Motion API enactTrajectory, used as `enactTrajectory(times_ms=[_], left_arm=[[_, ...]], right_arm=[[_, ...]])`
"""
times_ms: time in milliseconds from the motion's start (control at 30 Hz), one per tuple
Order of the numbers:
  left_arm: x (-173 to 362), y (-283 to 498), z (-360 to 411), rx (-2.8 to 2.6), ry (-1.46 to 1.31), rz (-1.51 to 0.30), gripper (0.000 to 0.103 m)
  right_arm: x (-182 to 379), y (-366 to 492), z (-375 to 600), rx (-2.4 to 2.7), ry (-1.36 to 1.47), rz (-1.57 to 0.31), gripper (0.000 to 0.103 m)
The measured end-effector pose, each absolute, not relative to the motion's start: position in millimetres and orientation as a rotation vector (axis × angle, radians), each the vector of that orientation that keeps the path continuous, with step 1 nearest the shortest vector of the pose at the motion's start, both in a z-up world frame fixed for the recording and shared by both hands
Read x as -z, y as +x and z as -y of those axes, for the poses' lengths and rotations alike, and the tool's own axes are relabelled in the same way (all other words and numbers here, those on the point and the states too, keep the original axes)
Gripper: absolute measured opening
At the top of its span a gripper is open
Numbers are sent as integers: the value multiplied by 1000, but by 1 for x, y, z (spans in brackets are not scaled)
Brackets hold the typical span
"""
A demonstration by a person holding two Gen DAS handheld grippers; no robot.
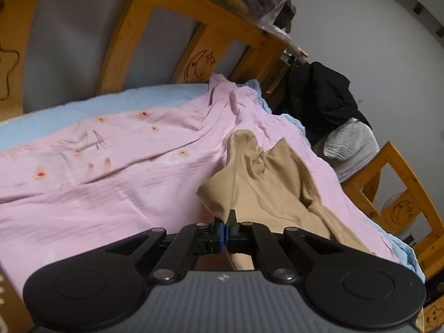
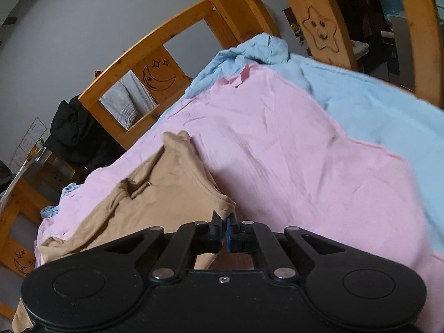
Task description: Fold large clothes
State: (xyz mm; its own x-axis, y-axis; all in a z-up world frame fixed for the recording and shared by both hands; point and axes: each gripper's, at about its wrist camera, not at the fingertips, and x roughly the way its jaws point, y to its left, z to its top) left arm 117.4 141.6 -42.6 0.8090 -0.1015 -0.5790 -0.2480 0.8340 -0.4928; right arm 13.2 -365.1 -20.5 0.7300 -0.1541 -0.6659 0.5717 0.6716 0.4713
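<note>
A tan garment [image 1: 266,183] lies crumpled on a pink blanket [image 1: 111,172] spread over the bed. My left gripper [image 1: 227,219] is shut on an edge of the tan garment, which rises slightly from the blanket. In the right wrist view the same tan garment [image 2: 155,194] stretches to the left, and my right gripper [image 2: 224,219] is shut on its near corner. The pink blanket [image 2: 291,152] fills the middle of that view.
A light blue sheet [image 2: 374,102] covers the mattress beyond the pink blanket. Wooden bed rails [image 1: 205,44] with carved moon and stars surround the bed. A black garment [image 1: 322,97] and a grey cloth [image 1: 349,141] hang beside the bed.
</note>
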Motion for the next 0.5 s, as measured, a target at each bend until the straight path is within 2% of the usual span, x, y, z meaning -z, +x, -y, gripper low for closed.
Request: enactTrajectory(times_ms=[233,300,367,433,500], left_arm=[[60,84,-164,-70,-629,-699,1],[69,84,-167,-71,-650,-715,2],[75,84,-170,-74,-670,-704,10],[80,85,-173,-83,-680,-711,22],[85,83,-174,-102,-684,-712,48]], right_arm=[[10,-13,364,434,699,-738,3],[20,-10,365,440,710,-792,11],[24,-6,364,439,717,-829,16],[17,-4,358,438,658,-820,24],[7,-4,348,471,545,-787,42]])
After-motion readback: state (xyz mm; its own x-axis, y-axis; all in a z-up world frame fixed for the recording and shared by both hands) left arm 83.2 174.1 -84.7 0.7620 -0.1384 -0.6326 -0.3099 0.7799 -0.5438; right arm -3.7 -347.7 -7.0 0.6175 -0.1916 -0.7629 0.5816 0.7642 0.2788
